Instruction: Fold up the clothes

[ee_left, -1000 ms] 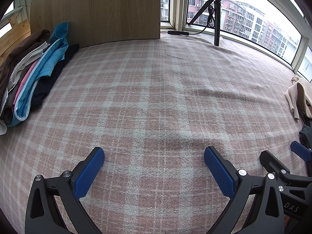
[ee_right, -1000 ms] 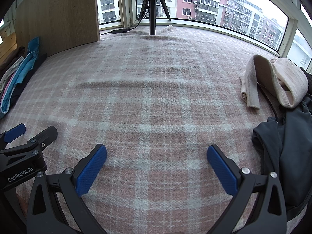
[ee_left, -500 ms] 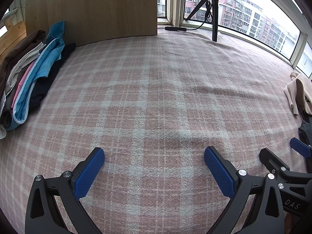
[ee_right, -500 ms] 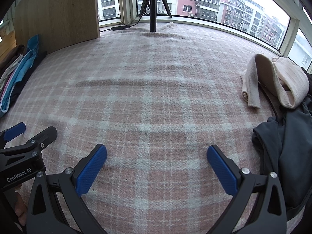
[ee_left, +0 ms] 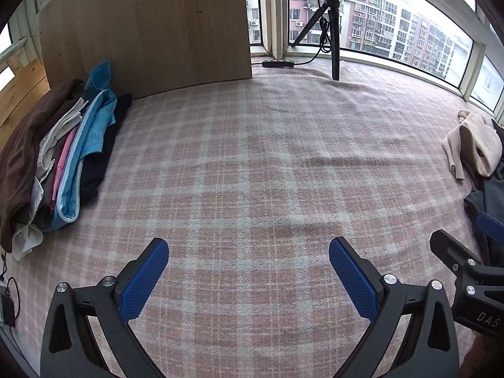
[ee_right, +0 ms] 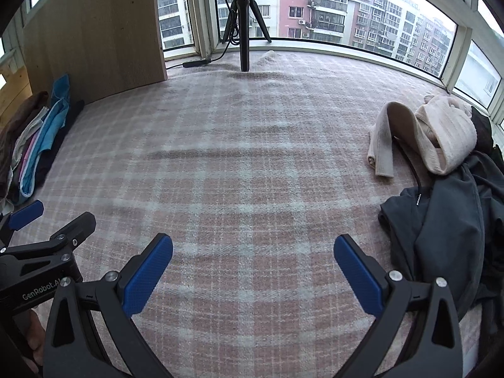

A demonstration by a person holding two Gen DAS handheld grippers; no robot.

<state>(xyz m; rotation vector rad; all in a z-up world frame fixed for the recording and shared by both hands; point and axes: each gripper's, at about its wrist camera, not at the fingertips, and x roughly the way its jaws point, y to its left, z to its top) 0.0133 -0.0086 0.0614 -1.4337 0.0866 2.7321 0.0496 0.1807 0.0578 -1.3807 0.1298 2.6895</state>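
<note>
A stack of folded clothes (ee_left: 63, 157), brown, white, pink and blue, lies at the left edge of the pink plaid blanket (ee_left: 252, 173); it also shows in the right wrist view (ee_right: 34, 145). An unfolded cream knit garment (ee_right: 434, 135) and a dark grey garment (ee_right: 447, 230) lie heaped at the right; both also show in the left wrist view, the cream one (ee_left: 475, 145) and the grey one (ee_left: 491, 195). My left gripper (ee_left: 249, 277) is open and empty above the blanket. My right gripper (ee_right: 253, 274) is open and empty, just left of the grey garment.
A wooden panel (ee_left: 151, 28) stands at the back left. A black tripod (ee_right: 244, 28) with a cable and a power strip (ee_right: 197, 62) stands by the window. Each gripper shows at the edge of the other's view.
Both grippers have tilted up and drawn back a little, so more of the window and the clothes at both sides shows. Both stay open and empty.
</note>
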